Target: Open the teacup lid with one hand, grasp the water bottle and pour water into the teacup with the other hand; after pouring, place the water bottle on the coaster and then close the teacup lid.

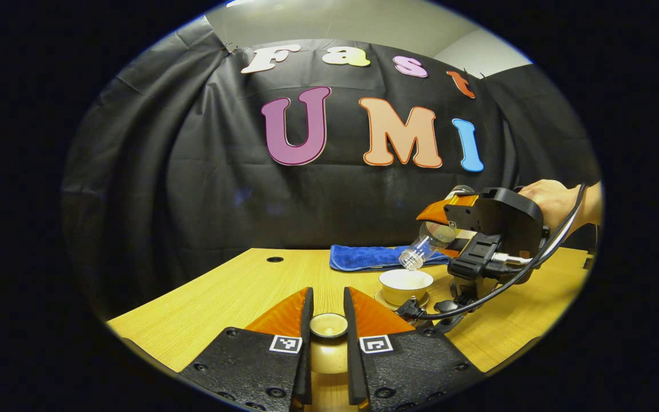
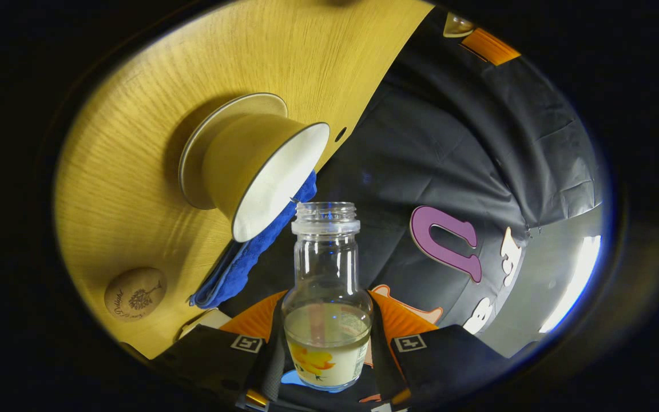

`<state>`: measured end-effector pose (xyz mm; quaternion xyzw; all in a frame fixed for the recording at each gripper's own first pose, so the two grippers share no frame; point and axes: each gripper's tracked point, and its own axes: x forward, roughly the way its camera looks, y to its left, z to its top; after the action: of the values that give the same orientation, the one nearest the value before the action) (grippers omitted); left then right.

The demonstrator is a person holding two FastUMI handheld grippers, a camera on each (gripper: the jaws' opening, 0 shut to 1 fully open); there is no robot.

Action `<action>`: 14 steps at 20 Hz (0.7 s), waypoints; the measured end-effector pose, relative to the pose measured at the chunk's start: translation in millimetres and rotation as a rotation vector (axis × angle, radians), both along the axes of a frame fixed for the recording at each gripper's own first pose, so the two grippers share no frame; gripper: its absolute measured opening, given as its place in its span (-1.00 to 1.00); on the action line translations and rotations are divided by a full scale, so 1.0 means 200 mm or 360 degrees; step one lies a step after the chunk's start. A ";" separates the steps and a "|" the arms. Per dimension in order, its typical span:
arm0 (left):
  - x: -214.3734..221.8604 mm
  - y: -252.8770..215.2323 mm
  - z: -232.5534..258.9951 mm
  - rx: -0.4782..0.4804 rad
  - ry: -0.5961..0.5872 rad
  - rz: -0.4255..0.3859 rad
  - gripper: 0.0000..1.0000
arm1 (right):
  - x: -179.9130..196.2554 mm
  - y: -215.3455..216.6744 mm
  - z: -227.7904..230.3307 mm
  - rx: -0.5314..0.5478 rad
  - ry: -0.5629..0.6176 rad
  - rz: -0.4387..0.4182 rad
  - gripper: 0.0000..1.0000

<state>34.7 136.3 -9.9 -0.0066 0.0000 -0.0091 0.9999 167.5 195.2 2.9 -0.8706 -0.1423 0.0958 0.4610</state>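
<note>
In the left gripper view my left gripper is shut on the small round teacup lid, held low over the table's near edge. The open teacup stands on its saucer to the right. A hand holds my right gripper shut on the clear water bottle, tilted with its mouth just above the cup. In the right gripper view the water bottle sits between my right gripper's fingers, some water pooled at its base, the teacup beyond its mouth. The wooden coaster lies apart from the cup.
A folded blue cloth lies behind the cup near the black cloth wall. A cable droops from the right gripper to the wooden table beside the saucer. A small hole marks the table's far left.
</note>
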 end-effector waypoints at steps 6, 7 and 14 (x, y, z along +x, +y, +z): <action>0.00 0.00 0.00 0.0000 0.0000 0.0001 -0.55 | 0.04 -0.07 -0.05 0.0347 0.0254 -0.0142 0.39; 0.00 0.00 0.00 -0.0001 0.0000 0.0001 -0.55 | 0.04 -0.09 -0.07 0.0450 0.0322 -0.0189 0.40; 0.00 0.00 0.00 -0.0001 0.0001 0.0001 -0.55 | 0.04 -0.28 0.03 0.1161 0.0574 -0.0343 0.37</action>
<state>35.1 136.0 -9.6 -0.0070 0.0003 -0.0089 0.9999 176.2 139.9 8.4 -0.6295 0.0080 0.1412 0.7640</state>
